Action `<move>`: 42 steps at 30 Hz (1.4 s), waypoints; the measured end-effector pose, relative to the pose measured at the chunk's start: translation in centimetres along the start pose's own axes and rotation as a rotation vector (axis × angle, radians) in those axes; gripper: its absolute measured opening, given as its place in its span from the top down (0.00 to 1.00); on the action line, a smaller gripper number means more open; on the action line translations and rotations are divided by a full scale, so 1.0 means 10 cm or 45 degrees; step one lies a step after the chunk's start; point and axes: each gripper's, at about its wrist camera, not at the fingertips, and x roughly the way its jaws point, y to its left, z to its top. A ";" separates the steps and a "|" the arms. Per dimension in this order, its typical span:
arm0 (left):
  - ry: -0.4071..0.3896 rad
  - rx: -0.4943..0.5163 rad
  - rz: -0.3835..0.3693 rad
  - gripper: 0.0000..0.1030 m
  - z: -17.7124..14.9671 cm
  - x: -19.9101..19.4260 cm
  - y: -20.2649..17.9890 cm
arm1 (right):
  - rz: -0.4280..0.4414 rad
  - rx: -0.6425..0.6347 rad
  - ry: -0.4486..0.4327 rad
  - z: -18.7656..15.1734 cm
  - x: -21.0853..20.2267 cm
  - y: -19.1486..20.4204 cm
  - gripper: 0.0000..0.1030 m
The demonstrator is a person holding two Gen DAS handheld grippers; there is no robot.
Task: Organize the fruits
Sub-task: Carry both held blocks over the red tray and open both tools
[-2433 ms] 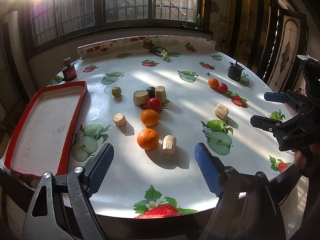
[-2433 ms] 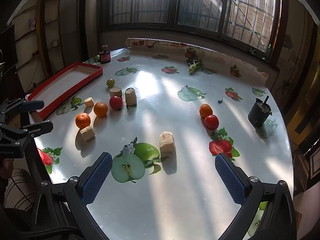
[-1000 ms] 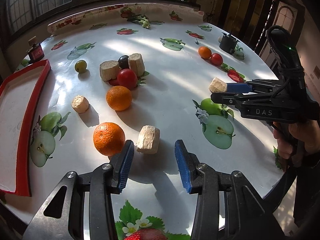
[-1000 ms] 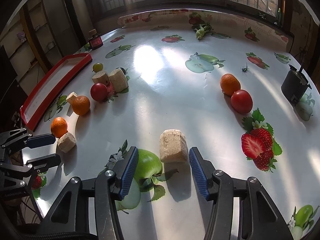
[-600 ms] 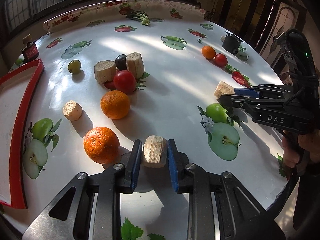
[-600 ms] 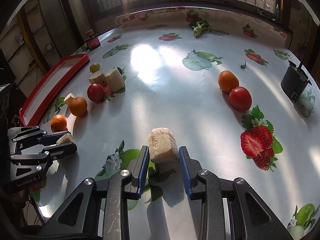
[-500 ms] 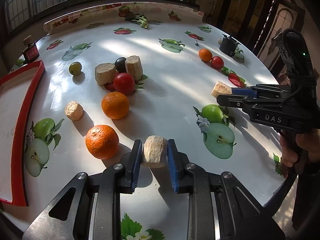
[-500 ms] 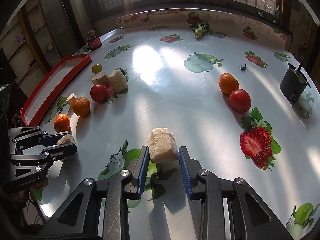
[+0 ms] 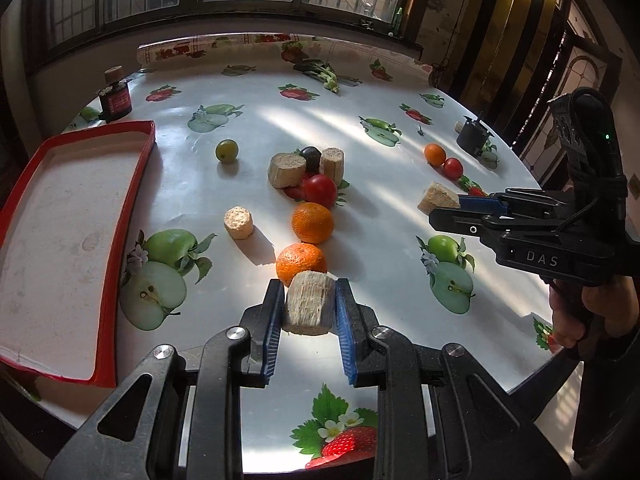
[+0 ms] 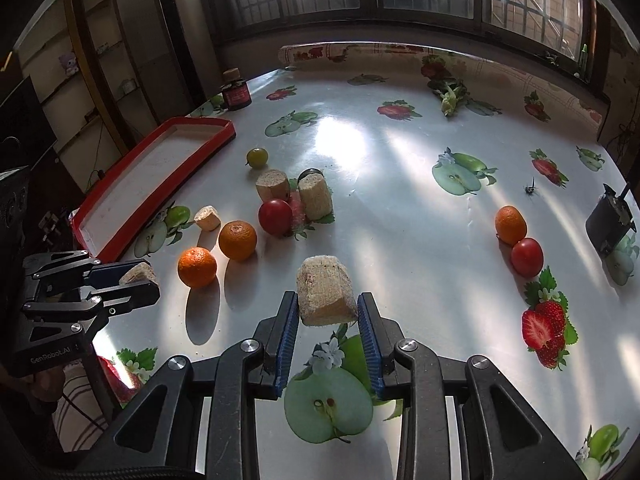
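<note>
My left gripper (image 9: 307, 300) is shut on a beige cork-like block (image 9: 309, 302), held above the table just in front of an orange (image 9: 301, 262). My right gripper (image 10: 327, 306) is shut on a second beige block (image 10: 325, 295), also raised off the table. In the left wrist view the right gripper (image 9: 436, 207) shows at the right with its block (image 9: 437, 197). Two oranges (image 10: 237, 240) (image 10: 197, 267), a red tomato (image 10: 275, 217), a green fruit (image 10: 257, 157) and a dark fruit (image 9: 311, 156) lie mid-table. Another orange (image 10: 510, 224) and tomato (image 10: 527, 257) lie at the right.
A red-rimmed tray (image 9: 132, 184) with a white floor sits at the table's left edge. Three more beige blocks (image 9: 239, 222) (image 9: 286, 169) (image 9: 332, 163) lie among the fruit. A dark jar (image 9: 115, 96) stands at the back left, a black cup (image 10: 610, 224) at the right.
Both grippers closed on their beige blocks and then lifted them off the table, pulling back so the table looks farther away.
</note>
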 end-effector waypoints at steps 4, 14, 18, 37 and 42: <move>-0.022 -0.048 0.037 0.78 -0.02 -0.12 0.24 | 0.058 -0.040 -0.002 0.12 0.06 0.26 0.70; -0.072 -0.184 0.162 0.78 -0.09 -0.40 0.92 | 0.218 -0.179 0.009 0.47 0.32 1.05 0.70; -0.087 -0.253 0.217 0.78 -0.12 -0.51 1.25 | 0.268 -0.227 0.015 0.62 0.43 1.32 0.70; -0.017 -0.402 0.371 0.78 -0.18 -0.36 2.09 | 0.441 -0.332 0.163 1.18 1.47 2.42 0.71; 0.027 -0.399 0.393 0.78 -0.21 -0.25 2.15 | 0.426 -0.350 0.220 1.14 1.72 2.49 0.71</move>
